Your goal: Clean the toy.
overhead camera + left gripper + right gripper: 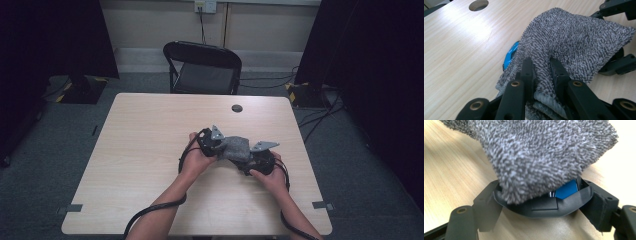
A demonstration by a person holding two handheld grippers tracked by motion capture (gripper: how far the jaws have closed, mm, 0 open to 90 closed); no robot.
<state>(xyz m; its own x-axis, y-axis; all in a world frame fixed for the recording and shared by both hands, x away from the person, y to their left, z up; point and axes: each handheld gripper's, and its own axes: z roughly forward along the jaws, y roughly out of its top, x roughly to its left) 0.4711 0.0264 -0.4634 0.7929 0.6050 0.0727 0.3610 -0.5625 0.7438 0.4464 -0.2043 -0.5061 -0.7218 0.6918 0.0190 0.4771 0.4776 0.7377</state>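
Near the middle of the tabletop [150, 150], slightly toward the person's right, both grippers met over one bundle. Left gripper [541, 72] was clenched on a fold of grey terry cloth [574, 42]; in the left gripper view its two black jaws pinched the pile tight, with layered cloth edges bunched between them. The cloth [236, 148] spanned from one gripper to the other, its long axis running across the tabletop from the left hand [196, 159] toward the right hand [270, 175] and dropping a little toward the person on the right end. Right gripper [541, 205] stood wide, grasping a black rounded object with a blue face [566, 190]; both jaws pressed the black rim from either side. That object lay level with its broad side toward the right gripper's camera, and the cloth [536, 152] draped over most of its top, so its full shape could not be made out. A sliver of the same blue [510, 53] peeked from under the cloth's edge in the left gripper view, just above the wood. Whether the object rested on the tabletop or was held just clear could not be told. A round cable hole [237, 108] sat at the far edge, and a black folding chair [202, 67] stood beyond the table.
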